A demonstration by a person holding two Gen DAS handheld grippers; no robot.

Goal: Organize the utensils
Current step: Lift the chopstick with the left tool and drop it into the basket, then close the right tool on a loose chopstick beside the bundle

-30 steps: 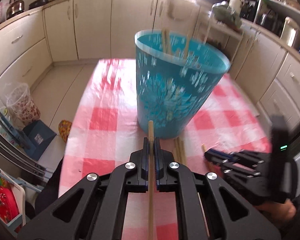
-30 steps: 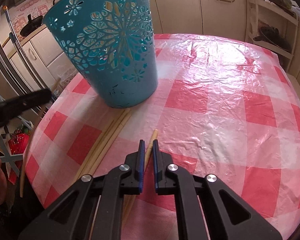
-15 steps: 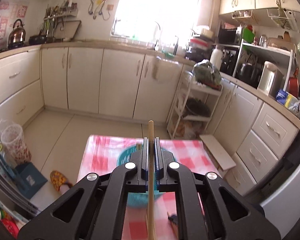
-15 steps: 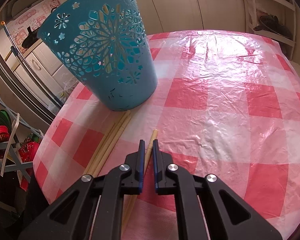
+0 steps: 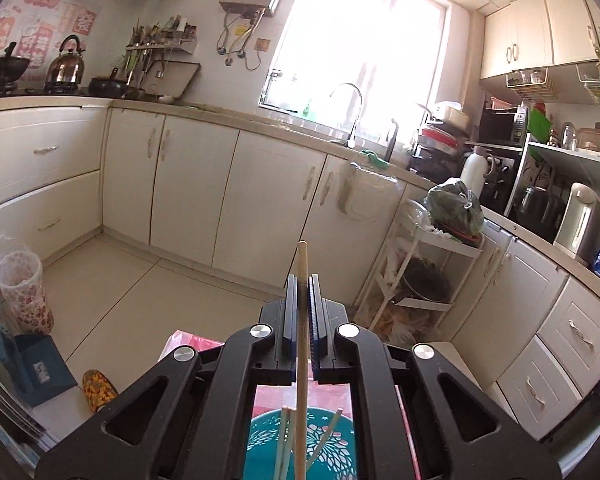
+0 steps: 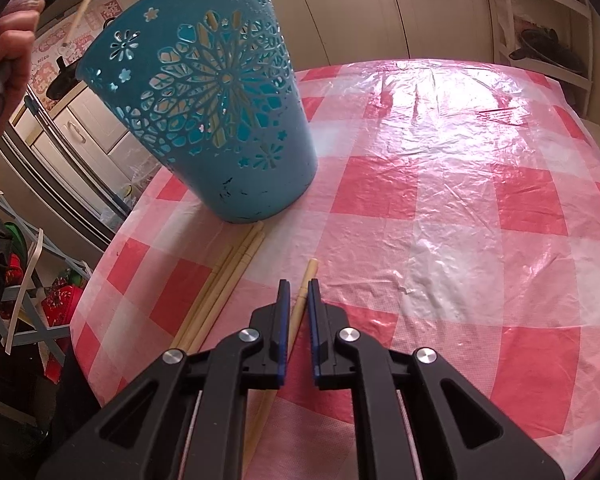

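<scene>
Left wrist: wall decals (image 5: 40,28) illegible

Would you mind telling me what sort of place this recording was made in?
A home kitchen, most likely: a sink tap under the window, a kettle on the stove, and cream cabinets along the walls, with a table in a checked cloth.

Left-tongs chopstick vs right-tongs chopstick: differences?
Held pale wooden chopstick: clamped in shut left tongs, raised above the teal cut-out plastic basket. Table pale wooden chopstick: flat on the red-checked tablecloth, between right tongs whose jaws have just been opening, unpressed. Both: pale wood.
</scene>
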